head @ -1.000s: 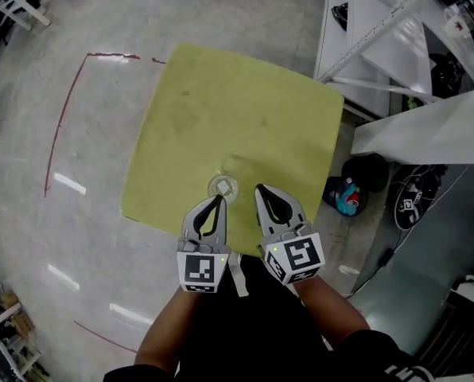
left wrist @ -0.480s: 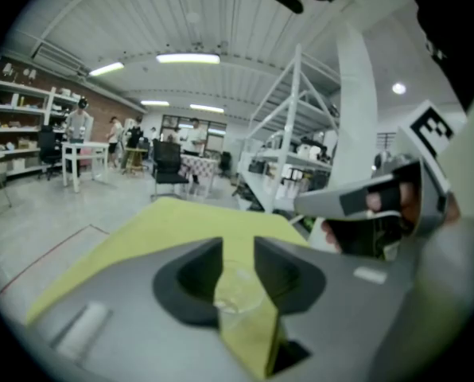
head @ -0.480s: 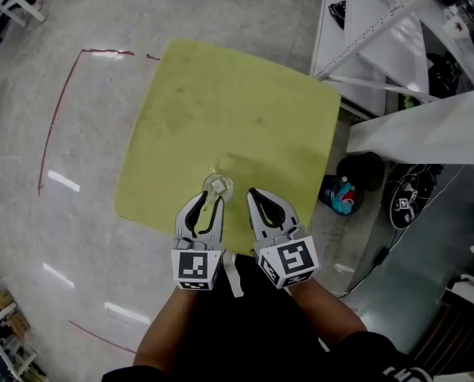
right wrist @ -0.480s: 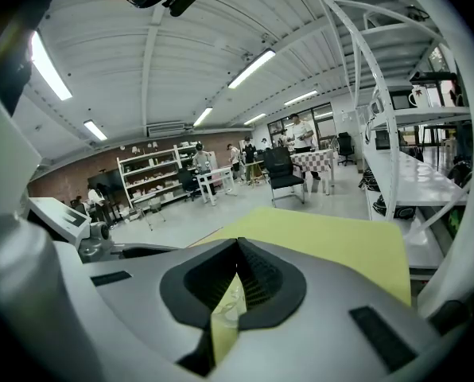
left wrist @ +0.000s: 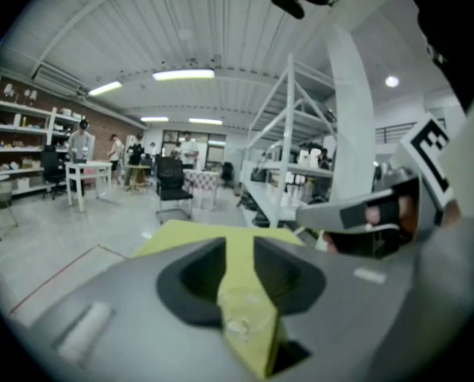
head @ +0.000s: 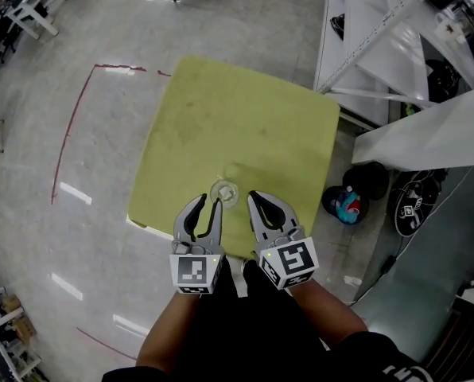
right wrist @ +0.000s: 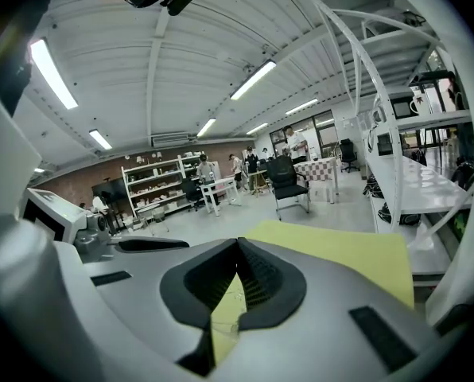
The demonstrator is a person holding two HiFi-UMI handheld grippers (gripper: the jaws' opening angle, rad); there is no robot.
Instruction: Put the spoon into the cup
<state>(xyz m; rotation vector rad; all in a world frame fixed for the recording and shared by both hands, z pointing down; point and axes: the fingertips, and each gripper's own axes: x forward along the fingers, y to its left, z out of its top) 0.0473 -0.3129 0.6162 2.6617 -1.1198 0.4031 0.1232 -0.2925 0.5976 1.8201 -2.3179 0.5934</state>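
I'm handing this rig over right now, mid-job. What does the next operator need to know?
Left gripper: jaws slightly apart, empty, just short of the cup.
Right gripper: jaws together, empty, to the cup's right.
Cup: clear, upright, near the near edge of the yellow table.
Spoon: not visible on the table or in either gripper; something pale shows inside the cup, too small to tell.
Left to do: confirm the spoon is in the cup.

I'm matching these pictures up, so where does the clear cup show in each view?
Head view: cup by the yellow-green table's near edge.
Left gripper view: low centre, seen between the jaws.
Right gripper view: faint, low, seen between the jaws.
Shared landmark: the yellow-green table.
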